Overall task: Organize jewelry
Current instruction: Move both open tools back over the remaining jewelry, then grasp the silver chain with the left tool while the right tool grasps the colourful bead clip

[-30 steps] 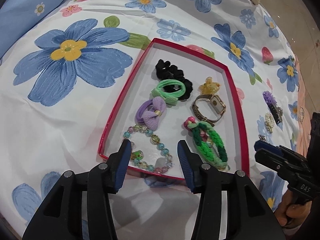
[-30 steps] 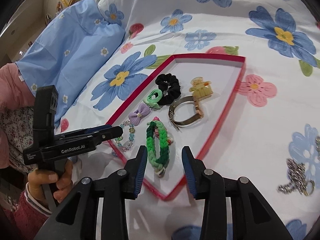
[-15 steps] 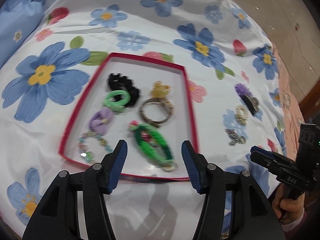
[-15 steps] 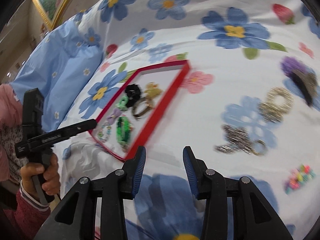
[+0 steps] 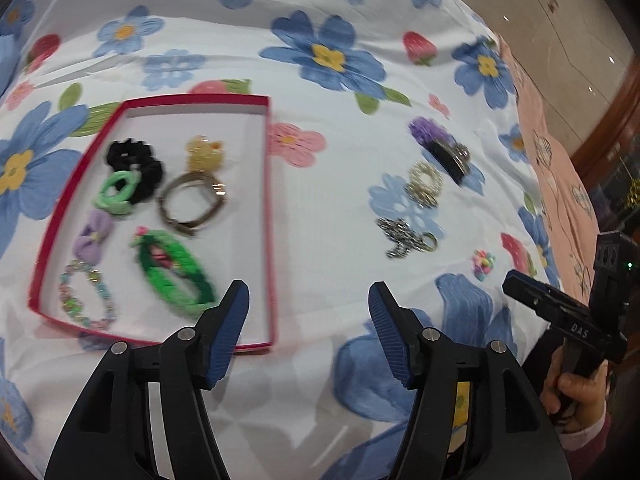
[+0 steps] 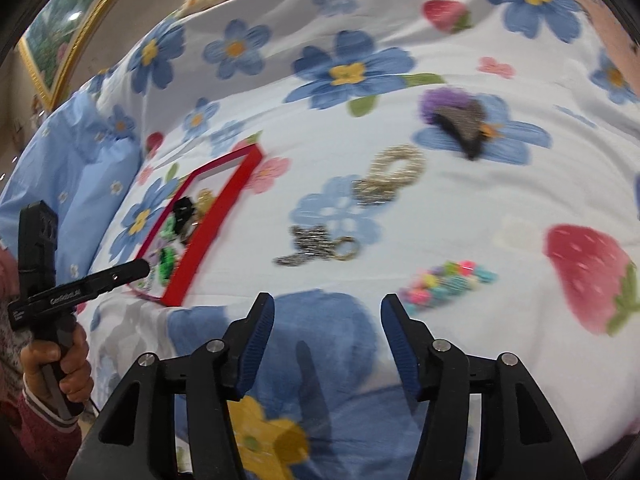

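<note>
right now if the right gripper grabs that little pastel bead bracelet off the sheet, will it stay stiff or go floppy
Probably floppy: the pastel bead bracelet lies collapsed in a flattened strand, not a round hoop, suggesting beads on a cord. It looks light, so the open right gripper could lift it easily. The rounded beads may slip between the pads, and the soft floral bedsheet may give underneath.

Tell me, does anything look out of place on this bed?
Yes: four pieces lie loose on the bedspread outside the red tray: a purple hair clip, a pearl ring-shaped piece, a silver chain and a pastel bead bracelet.
</note>
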{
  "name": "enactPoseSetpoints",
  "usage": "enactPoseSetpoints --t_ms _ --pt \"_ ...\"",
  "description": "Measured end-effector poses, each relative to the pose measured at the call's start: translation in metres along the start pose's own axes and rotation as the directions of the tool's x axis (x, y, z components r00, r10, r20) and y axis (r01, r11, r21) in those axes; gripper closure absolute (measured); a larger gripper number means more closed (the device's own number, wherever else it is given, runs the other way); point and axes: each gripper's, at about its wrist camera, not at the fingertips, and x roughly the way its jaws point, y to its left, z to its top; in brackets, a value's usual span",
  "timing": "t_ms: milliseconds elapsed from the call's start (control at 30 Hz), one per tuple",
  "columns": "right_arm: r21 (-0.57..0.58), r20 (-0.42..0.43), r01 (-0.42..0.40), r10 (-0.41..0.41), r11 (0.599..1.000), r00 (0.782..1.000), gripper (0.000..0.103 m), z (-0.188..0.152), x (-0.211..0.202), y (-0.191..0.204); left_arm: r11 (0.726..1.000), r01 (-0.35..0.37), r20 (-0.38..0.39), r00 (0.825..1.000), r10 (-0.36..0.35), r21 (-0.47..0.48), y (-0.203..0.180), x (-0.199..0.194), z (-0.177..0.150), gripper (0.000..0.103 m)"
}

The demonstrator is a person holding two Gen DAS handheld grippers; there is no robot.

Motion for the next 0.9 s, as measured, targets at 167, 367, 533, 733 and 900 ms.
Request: enactPoseSetpoints --t_ms 167,367,533,733,900 --pt "0.023 0.024 0.056 -0.057 0.998 0.998 0.034 -0.002 -0.007 -0.022 0.998 0.015 -0.030 0.999 -0.013 0.060 -0.026 0.016 0.004 0.030" --pt "0.020 0.027 0.090 -0.091 0.996 0.996 0.027 -0.001 -0.005 -0.037 0.992 0.032 -0.066 0.998 -0.024 0.125 -0.051 0.041 0.014 0.028" --pt "0.032 0.002 0.085 -0.085 0.996 0.996 0.027 -0.003 0.006 -0.046 0.986 0.041 -0.102 0.995 -0.024 0.164 -0.063 0.065 0.021 0.028" --pt "0.025 -0.019 0.070 -0.070 0.997 0.997 0.027 -0.001 0.021 -0.049 0.979 0.047 -0.140 0.990 -0.019 0.198 -0.074 0.090 0.024 0.028" --pt "0.019 -0.019 0.108 -0.107 0.994 0.994 0.033 0.005 0.033 -0.055 0.974 0.062 -0.160 0.987 -0.027 0.217 -0.085 0.110 0.031 0.028"
